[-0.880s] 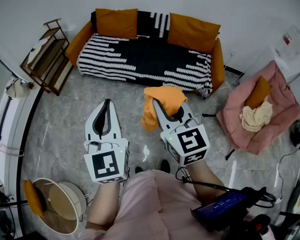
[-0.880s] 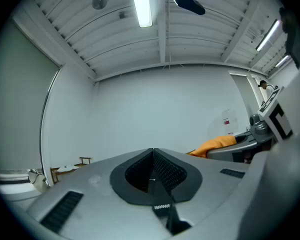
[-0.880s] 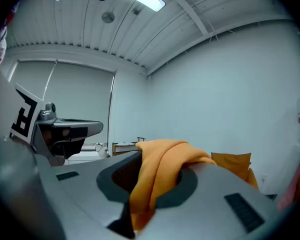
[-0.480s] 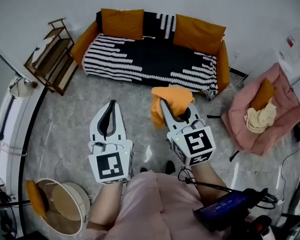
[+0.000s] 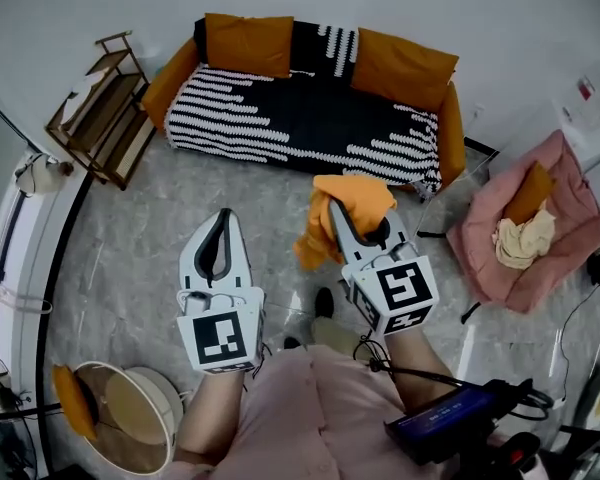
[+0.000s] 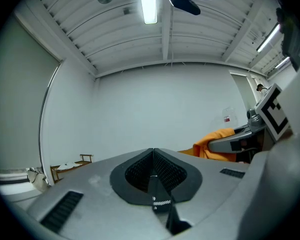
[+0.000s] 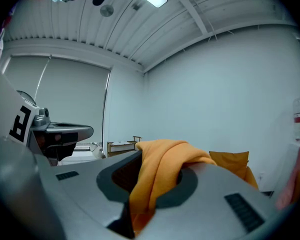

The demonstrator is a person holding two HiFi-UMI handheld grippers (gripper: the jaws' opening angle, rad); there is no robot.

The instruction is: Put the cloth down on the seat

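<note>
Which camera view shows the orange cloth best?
The head view: the whole cloth hangs from the right gripper. The right gripper view shows only a fold pinched between its fingers; the left gripper view catches just an edge.

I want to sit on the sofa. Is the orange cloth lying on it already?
No, the orange cloth hangs from the right tongs over the floor, short of the sofa.
</note>
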